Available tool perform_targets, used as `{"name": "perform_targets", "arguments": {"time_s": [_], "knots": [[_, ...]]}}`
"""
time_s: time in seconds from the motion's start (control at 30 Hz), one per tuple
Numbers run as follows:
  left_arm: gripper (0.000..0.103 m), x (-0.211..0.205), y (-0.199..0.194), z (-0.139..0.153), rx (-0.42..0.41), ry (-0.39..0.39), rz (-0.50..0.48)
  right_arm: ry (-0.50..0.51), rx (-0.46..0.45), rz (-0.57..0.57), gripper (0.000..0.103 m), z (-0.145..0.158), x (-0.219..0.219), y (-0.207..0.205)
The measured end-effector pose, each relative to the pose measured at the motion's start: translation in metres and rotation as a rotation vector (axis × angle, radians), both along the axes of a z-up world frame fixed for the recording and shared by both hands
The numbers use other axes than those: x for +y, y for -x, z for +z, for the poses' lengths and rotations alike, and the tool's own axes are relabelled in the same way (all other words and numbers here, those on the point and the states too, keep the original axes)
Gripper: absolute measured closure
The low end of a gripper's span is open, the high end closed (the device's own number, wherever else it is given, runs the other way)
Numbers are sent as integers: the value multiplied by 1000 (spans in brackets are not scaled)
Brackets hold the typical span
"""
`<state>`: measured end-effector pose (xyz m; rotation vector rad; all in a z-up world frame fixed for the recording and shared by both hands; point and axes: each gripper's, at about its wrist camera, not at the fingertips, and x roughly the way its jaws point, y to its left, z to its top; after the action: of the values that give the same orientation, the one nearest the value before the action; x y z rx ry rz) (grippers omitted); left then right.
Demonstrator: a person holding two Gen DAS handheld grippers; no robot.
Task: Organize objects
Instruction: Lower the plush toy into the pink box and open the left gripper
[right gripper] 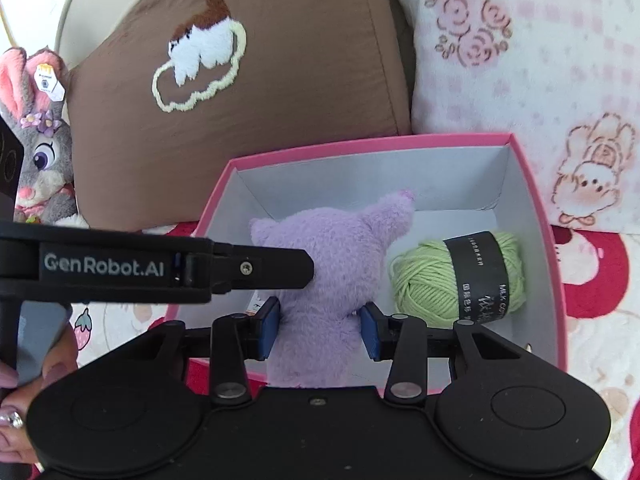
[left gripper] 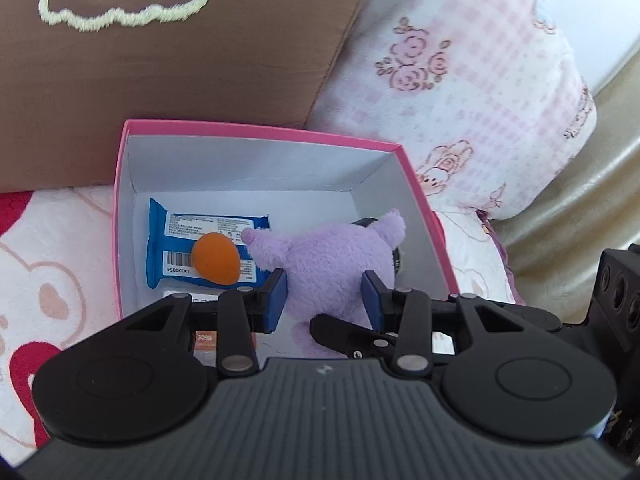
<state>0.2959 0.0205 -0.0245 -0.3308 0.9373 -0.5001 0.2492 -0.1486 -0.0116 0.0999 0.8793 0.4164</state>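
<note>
The pink box sits on a printed blanket, backed by a brown cushion and a pink-checked pillow. A grey rabbit toy stands left of the cushion in the right wrist view. Inside the box lie a blue packet, an orange egg-shaped item on top of it, and a green yarn ball with a black band. The purple plush is fluffy, with a pointed ear or limb raised; it hangs within the box opening, above the floor. Both grippers clamp it: the left gripper jaws press its sides, and the right gripper jaws pinch its lower body. The left gripper's finger crosses in front of the plush in the right view.
</note>
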Motion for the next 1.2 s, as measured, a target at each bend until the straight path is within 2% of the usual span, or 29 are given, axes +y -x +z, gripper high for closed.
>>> {"name": "perform_targets", "arguments": {"time_s": [0.13, 0.3, 0.5, 0.63, 0.8, 0.9, 0.93, 1.0, 1.03, 1.07, 1.2], "knots": [[65, -2, -13, -9, 10, 8, 3, -4, 21, 17, 56, -15, -2, -14], [65, -15, -25, -14, 6, -72, -17, 3, 40, 30, 56, -32, -1, -27], [65, -18, -32, -29, 27, -89, 6, 59, 53, 56, 57, -43, 4, -38], [65, -20, -32, -38, -9, -194, 4, 95, 80, 119, 56, -51, 12, -42], [66, -18, -32, -44, -15, -216, 1, 143, 25, 126, 55, -54, 11, -33], [67, -20, -34, -48, -35, -289, 22, 150, -11, 119, 55, -53, 6, -28], [67, -20, -35, -49, -43, -298, 29, 159, -33, 117, 57, -52, 5, -26], [67, -17, -35, -49, -44, -280, 40, 175, -63, 118, 67, -52, 5, -24], [67, -15, -35, -49, -42, -270, 47, 174, -66, 117, 77, -52, 5, -26], [69, -14, -34, -48, -45, -263, 51, 170, -66, 113, 81, -52, 4, -27], [71, -14, -31, -40, -97, -252, 61, 113, -99, 87, 81, -46, 0, -29]]}}
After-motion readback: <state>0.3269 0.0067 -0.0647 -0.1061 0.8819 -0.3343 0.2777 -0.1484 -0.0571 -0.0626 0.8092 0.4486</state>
